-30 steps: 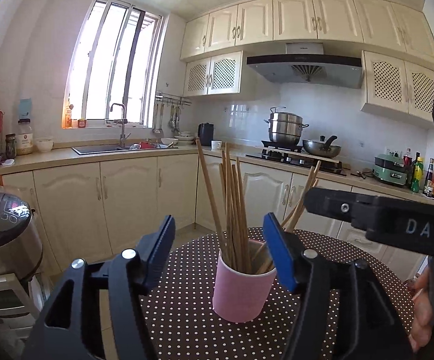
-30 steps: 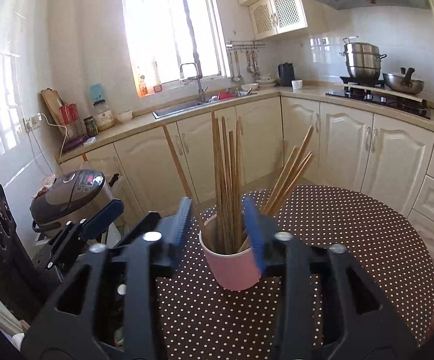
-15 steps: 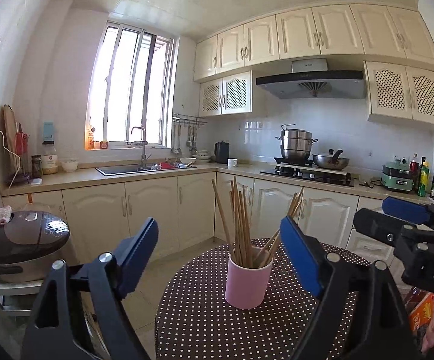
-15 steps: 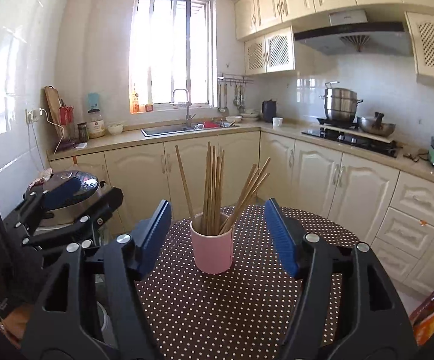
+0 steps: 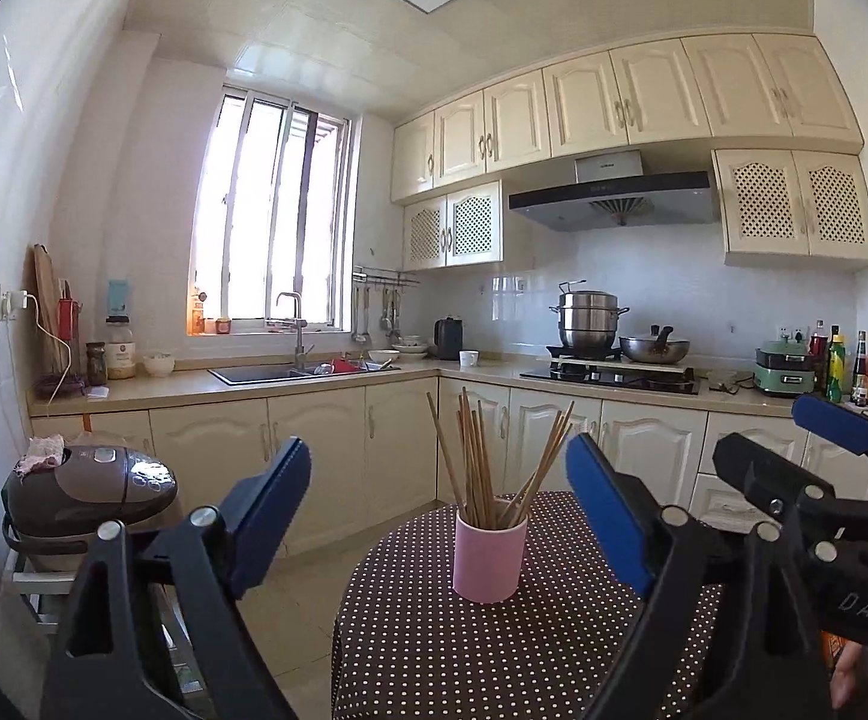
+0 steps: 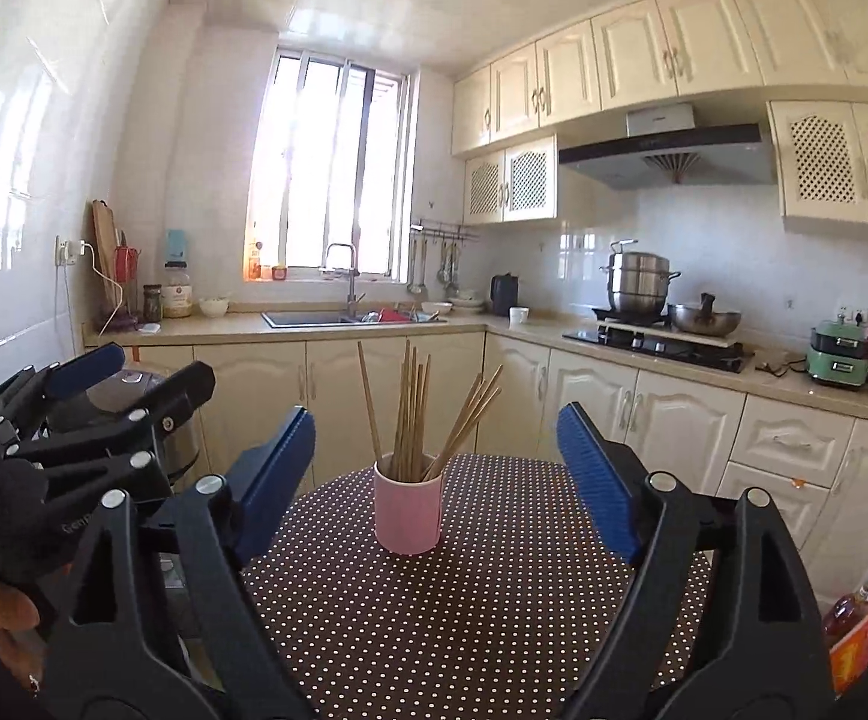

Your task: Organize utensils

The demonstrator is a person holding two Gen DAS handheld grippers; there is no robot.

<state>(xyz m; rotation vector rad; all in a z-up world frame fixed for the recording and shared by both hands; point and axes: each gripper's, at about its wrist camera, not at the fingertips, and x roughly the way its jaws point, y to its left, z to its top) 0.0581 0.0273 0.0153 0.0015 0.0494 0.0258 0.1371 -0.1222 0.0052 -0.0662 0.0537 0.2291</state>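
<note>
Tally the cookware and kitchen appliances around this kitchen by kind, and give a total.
Steamer pot: 1
Wok: 1
Black kettle: 1
Rice cooker: 1
Green electric pot: 1
Total: 5

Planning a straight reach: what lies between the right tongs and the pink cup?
Only bare polka-dot tablecloth, seen in the right wrist view. The right tongs, opening and empty, face the pink cup of chopsticks.
</note>
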